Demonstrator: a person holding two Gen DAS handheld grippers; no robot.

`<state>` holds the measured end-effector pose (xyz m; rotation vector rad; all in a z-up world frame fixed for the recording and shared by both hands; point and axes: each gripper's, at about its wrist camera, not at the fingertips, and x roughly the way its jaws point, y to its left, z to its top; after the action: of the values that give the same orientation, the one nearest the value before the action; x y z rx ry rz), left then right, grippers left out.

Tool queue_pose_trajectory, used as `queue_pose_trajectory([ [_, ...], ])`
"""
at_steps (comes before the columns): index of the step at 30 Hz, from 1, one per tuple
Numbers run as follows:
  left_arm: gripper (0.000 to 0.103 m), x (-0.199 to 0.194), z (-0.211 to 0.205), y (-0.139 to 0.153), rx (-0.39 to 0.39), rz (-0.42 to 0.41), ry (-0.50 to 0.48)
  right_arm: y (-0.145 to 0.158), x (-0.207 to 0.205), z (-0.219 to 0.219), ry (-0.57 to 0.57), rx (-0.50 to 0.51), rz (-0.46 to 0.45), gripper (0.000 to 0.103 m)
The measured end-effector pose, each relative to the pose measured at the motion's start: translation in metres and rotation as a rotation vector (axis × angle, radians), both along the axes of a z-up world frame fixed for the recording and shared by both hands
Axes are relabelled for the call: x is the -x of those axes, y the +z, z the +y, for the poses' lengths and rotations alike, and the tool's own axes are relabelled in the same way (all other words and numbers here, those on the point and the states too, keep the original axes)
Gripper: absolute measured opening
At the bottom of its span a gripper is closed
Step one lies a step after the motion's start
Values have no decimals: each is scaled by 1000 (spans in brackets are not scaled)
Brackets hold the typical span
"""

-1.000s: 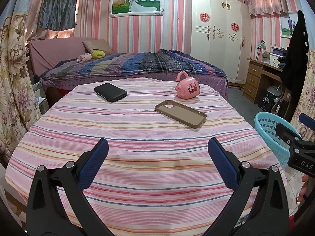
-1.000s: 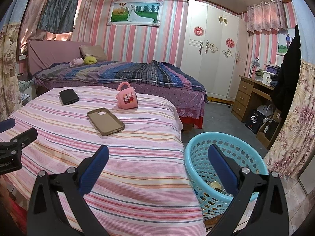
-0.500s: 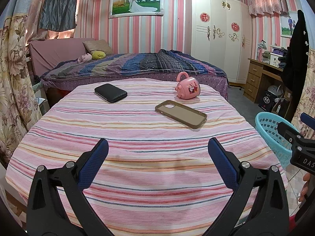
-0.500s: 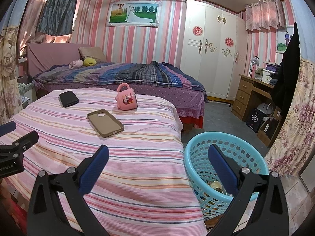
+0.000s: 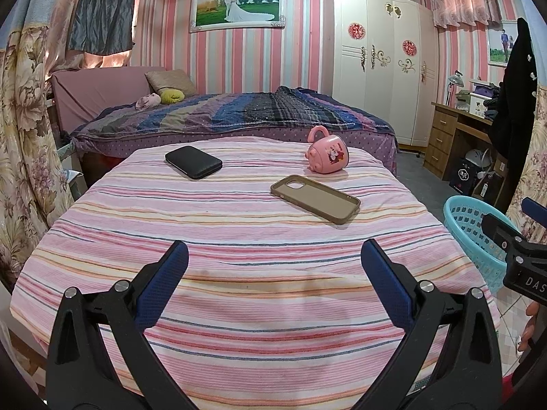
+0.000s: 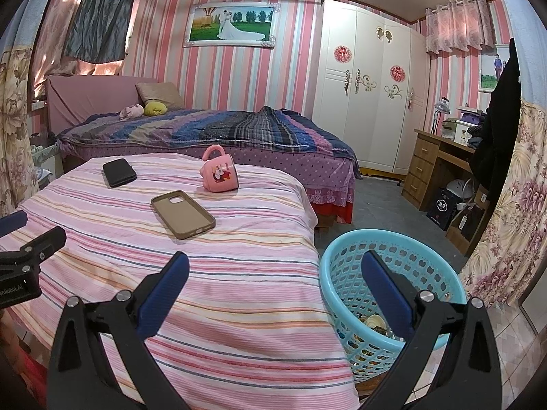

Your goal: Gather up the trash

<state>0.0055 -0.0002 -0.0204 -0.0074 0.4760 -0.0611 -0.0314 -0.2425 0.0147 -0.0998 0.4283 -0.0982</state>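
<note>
striped tablecloth [image 5: 239,239] (pink) | basket [image 6: 345,273] beside table | both jaws wide, empty

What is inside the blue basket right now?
The blue basket holds a few small scraps at its bottom, one a pale round piece. The right hand-held gripper finger hides part of the inside.

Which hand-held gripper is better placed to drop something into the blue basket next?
Right. The right hand-held gripper hangs open beside the blue basket; the left hand-held gripper, also open, faces the striped table.
</note>
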Motion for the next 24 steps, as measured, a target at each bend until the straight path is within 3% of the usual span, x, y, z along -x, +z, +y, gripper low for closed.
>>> queue_pose_trajectory([
  [24, 98, -2, 2, 0, 3, 1, 4, 1, 0, -1, -2, 0, -4, 98],
])
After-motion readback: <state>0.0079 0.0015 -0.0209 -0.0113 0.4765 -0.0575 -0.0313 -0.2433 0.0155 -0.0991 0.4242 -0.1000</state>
